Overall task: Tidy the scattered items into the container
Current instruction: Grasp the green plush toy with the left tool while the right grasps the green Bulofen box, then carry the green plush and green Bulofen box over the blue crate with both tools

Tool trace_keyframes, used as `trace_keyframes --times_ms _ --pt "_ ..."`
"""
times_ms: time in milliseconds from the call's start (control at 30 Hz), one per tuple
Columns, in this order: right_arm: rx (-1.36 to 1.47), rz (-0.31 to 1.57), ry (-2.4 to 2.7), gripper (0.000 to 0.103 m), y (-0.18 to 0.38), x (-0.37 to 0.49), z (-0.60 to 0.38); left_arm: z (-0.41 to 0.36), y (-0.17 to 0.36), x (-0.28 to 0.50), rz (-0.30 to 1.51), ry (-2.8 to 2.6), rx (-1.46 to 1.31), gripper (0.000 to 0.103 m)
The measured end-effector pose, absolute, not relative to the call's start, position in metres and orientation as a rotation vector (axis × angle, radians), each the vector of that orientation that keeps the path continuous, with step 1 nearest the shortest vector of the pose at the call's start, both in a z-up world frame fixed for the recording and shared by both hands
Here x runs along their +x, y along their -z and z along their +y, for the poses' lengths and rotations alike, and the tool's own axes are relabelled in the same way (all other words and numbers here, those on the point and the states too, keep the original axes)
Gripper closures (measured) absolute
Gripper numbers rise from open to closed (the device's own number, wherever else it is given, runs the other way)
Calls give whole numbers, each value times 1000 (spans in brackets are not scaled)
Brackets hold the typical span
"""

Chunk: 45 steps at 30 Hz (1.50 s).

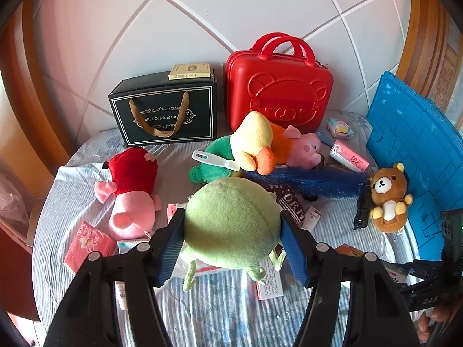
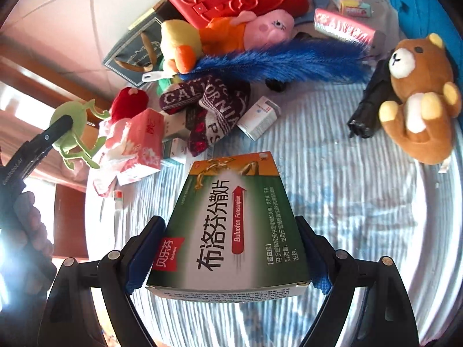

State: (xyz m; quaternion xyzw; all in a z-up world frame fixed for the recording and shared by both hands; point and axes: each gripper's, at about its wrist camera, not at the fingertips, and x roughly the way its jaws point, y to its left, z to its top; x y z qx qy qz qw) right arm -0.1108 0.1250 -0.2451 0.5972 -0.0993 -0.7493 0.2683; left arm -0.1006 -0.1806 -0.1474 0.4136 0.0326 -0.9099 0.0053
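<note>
Left gripper (image 1: pixel 233 241) clamps a round, fuzzy green plush (image 1: pixel 231 225), spindly legs dangling above the striped sheet (image 1: pixel 217 312). Right gripper (image 2: pixel 228 253) pinches a green-and-white medicine box (image 2: pixel 231 231) over the bed.

Green-and-white cardboard medicine box (image 2: pixel 231 231): "Buluofen Fensanpian". Black paper gift bag with gold ribbon handle (image 1: pixel 166 112): "Coffee Cup And Sau…", partly covered. Maroon knitted cloth (image 2: pixel 208 101): "CALIFORNIA".
</note>
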Motion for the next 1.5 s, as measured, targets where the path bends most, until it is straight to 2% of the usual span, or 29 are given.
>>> trace_keyframes --times_ms 633,1500 --pt "1354 -212 2028 15 131 -85 214 -93 63 -40 53 2876 1163 40" --pt "1030 -307 2115 15 19 -105 376 63 -28 -57 -100 2982 963 40"
